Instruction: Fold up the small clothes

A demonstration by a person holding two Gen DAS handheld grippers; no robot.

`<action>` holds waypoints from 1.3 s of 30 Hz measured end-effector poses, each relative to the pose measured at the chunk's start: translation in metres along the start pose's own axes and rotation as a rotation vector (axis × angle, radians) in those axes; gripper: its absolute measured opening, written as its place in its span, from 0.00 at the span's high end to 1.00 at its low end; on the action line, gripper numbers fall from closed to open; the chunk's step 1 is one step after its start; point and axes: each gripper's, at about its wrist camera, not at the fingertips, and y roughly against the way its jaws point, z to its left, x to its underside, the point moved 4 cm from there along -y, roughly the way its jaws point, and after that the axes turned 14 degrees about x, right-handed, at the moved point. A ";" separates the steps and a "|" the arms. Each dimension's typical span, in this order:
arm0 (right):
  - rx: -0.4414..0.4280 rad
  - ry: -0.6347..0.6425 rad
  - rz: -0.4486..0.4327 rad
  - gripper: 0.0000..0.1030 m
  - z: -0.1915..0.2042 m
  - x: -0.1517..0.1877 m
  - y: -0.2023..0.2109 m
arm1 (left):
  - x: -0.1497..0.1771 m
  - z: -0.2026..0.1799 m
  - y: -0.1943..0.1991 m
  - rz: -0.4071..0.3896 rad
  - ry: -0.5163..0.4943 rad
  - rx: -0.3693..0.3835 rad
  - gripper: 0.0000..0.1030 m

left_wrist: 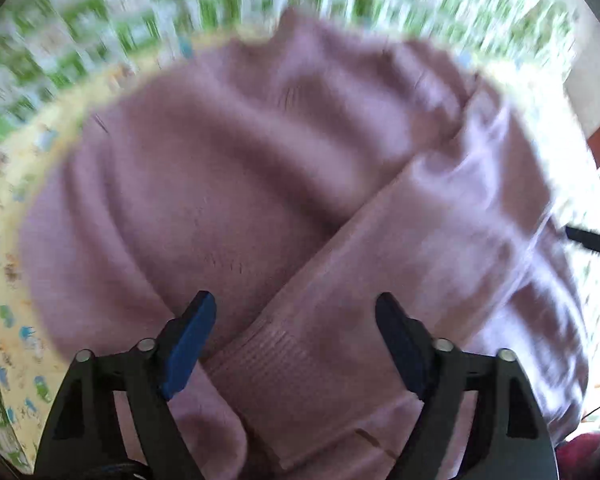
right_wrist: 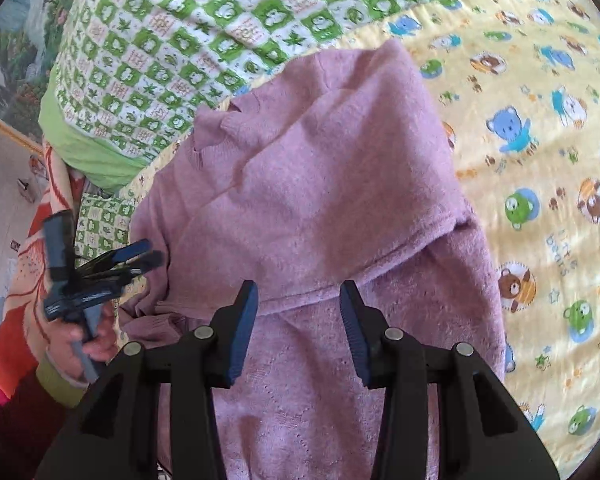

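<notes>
Below the right gripper (right_wrist: 299, 294), pink sweater (right_wrist: 320, 184).

Garment: a mauve knitted sweater (left_wrist: 236, 184) was seen spread over most of the blurred view.
Sleeve: a sleeve (left_wrist: 380, 280) was laid diagonally across the body, its ribbed cuff (left_wrist: 268, 356) nearest the camera.
Left gripper (left_wrist: 296, 304): the jaws were held apart above the cuff, and no cloth was pinched by the blue pads (left_wrist: 188, 344).
Underlay: a yellow printed sheet (left_wrist: 12, 240) was shown at the left edge.
Background: a green-and-white checked quilt (left_wrist: 100, 12) was smeared by motion.
</notes>
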 end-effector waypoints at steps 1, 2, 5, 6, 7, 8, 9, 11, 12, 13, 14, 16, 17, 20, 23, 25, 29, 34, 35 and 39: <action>0.008 0.000 0.015 0.57 -0.001 0.001 0.001 | 0.001 0.004 -0.008 0.043 0.011 0.031 0.53; 0.013 0.005 0.014 0.57 -0.002 0.000 0.004 | 0.003 0.005 -0.009 0.053 0.012 0.066 0.65; 0.039 0.015 0.005 0.57 -0.010 -0.003 0.011 | 0.009 0.000 0.000 0.068 -0.016 0.132 0.96; 0.045 0.010 0.006 0.57 -0.013 -0.003 0.012 | 0.010 -0.001 0.004 0.063 -0.027 0.130 0.96; 0.051 0.000 0.007 0.57 -0.017 -0.004 0.013 | 0.012 -0.003 0.009 0.055 -0.040 0.129 0.97; 0.058 -0.012 0.008 0.57 -0.021 -0.006 0.014 | 0.012 -0.005 0.017 0.045 -0.050 0.113 0.97; 0.063 -0.025 0.005 0.57 -0.025 -0.007 0.015 | 0.014 -0.005 0.026 0.032 -0.055 0.098 0.97; 0.072 -0.038 -0.005 0.57 -0.029 -0.012 0.018 | 0.020 -0.001 0.057 -0.019 -0.034 0.072 0.97; 0.078 -0.038 -0.019 0.57 -0.030 -0.016 0.021 | 0.021 0.005 0.069 -0.044 -0.009 0.065 0.97; 0.086 -0.037 -0.035 0.57 -0.031 -0.020 0.024 | 0.020 0.013 0.076 -0.059 0.018 0.066 0.97; 0.090 -0.037 -0.053 0.57 -0.032 -0.026 0.026 | 0.021 0.019 0.074 -0.057 0.045 0.061 0.97; 0.103 -0.040 -0.068 0.57 -0.035 -0.037 0.026 | 0.027 0.028 0.065 -0.020 0.066 0.028 0.97; 0.123 -0.040 -0.078 0.57 -0.037 -0.044 0.024 | 0.028 0.025 0.058 -0.008 0.068 0.025 0.97; 0.172 -0.052 -0.094 0.52 -0.041 -0.068 0.012 | 0.030 0.020 0.057 -0.008 0.052 0.018 0.97; 0.182 -0.046 -0.103 0.40 -0.037 -0.095 -0.006 | 0.027 0.021 0.056 -0.010 0.077 0.020 0.97; 0.191 -0.019 -0.102 0.39 -0.032 -0.111 -0.024 | 0.033 0.027 0.049 -0.004 0.089 0.014 0.97; 0.193 0.017 -0.019 0.50 -0.031 -0.122 -0.069 | 0.034 0.028 0.033 0.021 0.117 0.022 0.97; 0.239 0.045 -0.096 0.91 -0.042 -0.141 -0.037 | 0.008 0.005 0.018 0.024 0.072 0.062 0.97; 0.262 0.055 -0.125 0.91 -0.046 -0.146 -0.025 | 0.001 0.000 0.012 0.030 0.060 0.067 0.97; 0.332 0.058 -0.102 0.91 -0.069 -0.161 -0.026 | -0.015 -0.002 -0.017 0.077 0.055 0.025 0.96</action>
